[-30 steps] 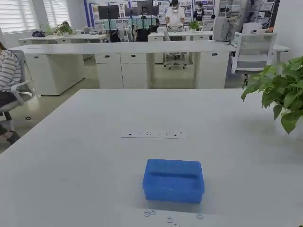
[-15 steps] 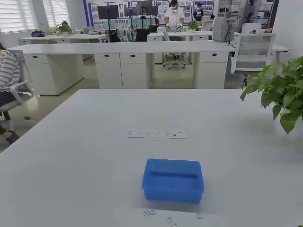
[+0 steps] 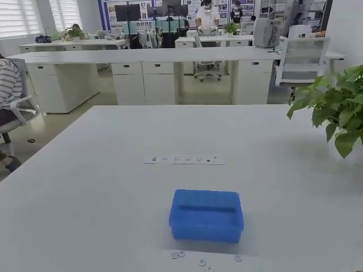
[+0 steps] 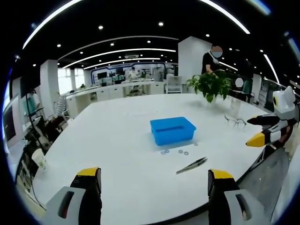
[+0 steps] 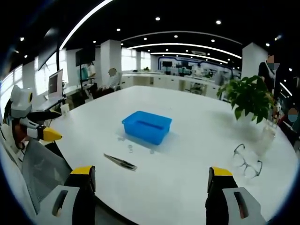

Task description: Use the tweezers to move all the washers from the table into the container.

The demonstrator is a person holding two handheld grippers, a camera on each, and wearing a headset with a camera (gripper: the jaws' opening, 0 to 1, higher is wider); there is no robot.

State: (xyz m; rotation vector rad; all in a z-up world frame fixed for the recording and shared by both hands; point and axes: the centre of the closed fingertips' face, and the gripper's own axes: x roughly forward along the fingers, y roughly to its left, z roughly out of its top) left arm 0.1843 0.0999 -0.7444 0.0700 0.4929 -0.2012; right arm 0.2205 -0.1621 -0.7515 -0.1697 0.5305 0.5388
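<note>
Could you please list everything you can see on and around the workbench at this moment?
table: one, white, under everything
container: one, blue, middle of the table, open-topped
washers: at least four, silvery, on the table just in front of the container
tweezers: one pair, metal, flat on the table, nearer the person than the washers
glasses: one pair, thin-framed, on the table to the right
plant: one, green, right side of the table
socket strip: one, white, set into the table beyond the container
left claw: one, yellow-tipped, open, empty, back from the table's near edge
right claw: one, yellow-tipped, open, empty, back from the near edge
</note>
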